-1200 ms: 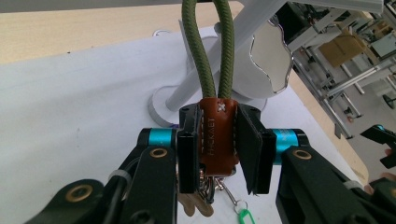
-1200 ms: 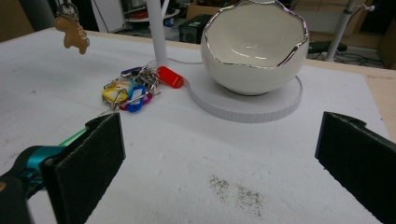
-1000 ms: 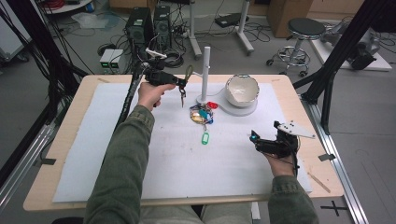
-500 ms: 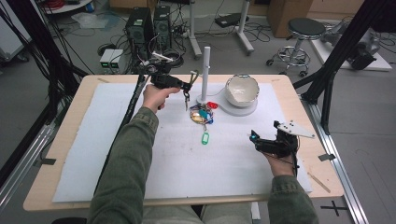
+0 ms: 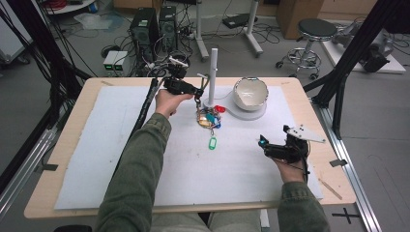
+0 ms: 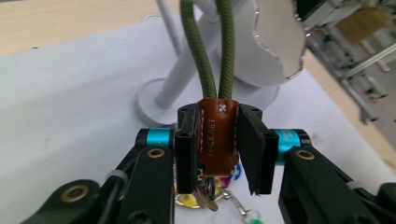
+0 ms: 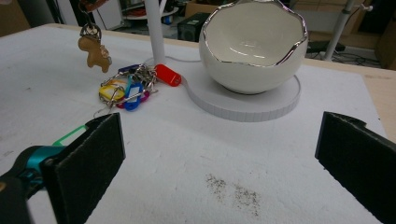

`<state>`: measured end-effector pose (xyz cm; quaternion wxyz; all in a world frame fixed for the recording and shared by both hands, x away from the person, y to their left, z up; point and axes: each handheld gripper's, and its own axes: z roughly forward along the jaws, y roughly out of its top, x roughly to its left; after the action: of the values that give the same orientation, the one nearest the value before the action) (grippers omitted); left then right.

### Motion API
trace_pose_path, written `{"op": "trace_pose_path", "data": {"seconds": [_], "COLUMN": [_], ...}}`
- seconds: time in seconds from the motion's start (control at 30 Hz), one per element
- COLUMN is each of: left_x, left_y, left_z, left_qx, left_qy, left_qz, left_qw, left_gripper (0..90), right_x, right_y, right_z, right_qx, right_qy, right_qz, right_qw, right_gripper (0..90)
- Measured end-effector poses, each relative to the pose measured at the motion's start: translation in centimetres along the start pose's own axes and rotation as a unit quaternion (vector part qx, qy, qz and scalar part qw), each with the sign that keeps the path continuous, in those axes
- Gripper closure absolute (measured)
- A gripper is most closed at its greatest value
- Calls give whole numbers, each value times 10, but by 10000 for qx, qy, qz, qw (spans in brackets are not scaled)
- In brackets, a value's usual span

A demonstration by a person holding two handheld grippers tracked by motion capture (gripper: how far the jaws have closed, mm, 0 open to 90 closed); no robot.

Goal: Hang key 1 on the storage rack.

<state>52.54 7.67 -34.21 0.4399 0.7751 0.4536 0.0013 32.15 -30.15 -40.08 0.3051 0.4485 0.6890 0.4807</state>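
Left gripper (image 5: pixel 197 90): far left of centre on the mat, held above it beside the post; jaws clamped on the brown leather tab (image 6: pixel 217 135) of a keyring.
Green cord (image 6: pixel 216 46): a doubled loop rising from the tab toward the post.
Keyring: hangs from the jaws, keys below the tab; a brown figure charm (image 7: pixel 95 53) dangles over the mat.
Key pile (image 5: pixel 208 119): coloured tags on a chain lying on the mat just near the post's base; a green tag (image 5: pixel 212 143) lies nearer, apart.
Post (image 5: pixel 213 72): white, upright, far centre.
Bowl (image 5: pixel 250 94): white, silver-rimmed, on a round base right of the post.
Right gripper (image 5: pixel 270 149): near right, low over the mat, jaws wide apart and empty.
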Motion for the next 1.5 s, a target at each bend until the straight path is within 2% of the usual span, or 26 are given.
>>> {"op": "trace_pose_path", "data": {"seconds": [0.07,0.17,0.27,0.33,0.4,0.43,0.47,0.53,0.7,0.83,0.9,0.93,1.0,1.17,1.37,1.5], "left_x": [0,2,6,5,2,1,2,4,13,15,15,15,15,16,22,25], "left_y": [2,5,5,5,2,0,-1,-4,-10,-16,-19,-21,-23,-29,-40,-48], "left_z": [-7,-19,-26,-30,-33,-35,-36,-39,-47,-56,-62,-65,-69,-80,-92,-101], "left_qx": [-173,-494,-478,-434,-459,-555,-603,-659,-738,-921,-1140,-1196,-1238,-1293,-1357,-1413], "left_qy": [215,308,344,657,1082,1132,1137,1115,1183,1158,1132,1164,1195,1273,1240,1304], "left_qz": [106,81,110,262,570,662,653,630,536,590,694,759,806,776,713,746], "left_qw": [9996,9983,9982,9966,9914,9898,9895,9896,9888,9872,9846,9831,9818,9803,9804,9785], "left_gripper": [674,637,565,437,307,230,140,15,16,16,16,16,16,16,16,16], "right_x": [0,0,0,0,0,0,1,1,0,-1,-1,-1,0,-1,-1,-1], "right_y": [0,0,0,0,0,0,0,0,0,-1,-1,-1,0,-1,-1,0], "right_z": [0,-1,-1,-1,-1,-1,-1,-1,-2,-2,-2,-2,-2,-2,-2,-2], "right_qx": [-7,-21,-16,-6,-3,-4,1,4,-9,1,0,-1,-7,1,12,7], "right_qy": [13,1,4,-1,2,8,4,11,-10,-2,-7,-9,-13,-13,-22,-31], "right_qz": [30,8,28,38,34,21,29,26,7,16,11,13,40,13,27,48], "right_qw": [10000,10000,10000,10000,10000,10000,10000,10000,10000,10000,10000,10000,10000,10000,10000,10000], "right_gripper": [6,6,6,6,6,6,6,6,6,6,6,6,6,6,6,6]}}
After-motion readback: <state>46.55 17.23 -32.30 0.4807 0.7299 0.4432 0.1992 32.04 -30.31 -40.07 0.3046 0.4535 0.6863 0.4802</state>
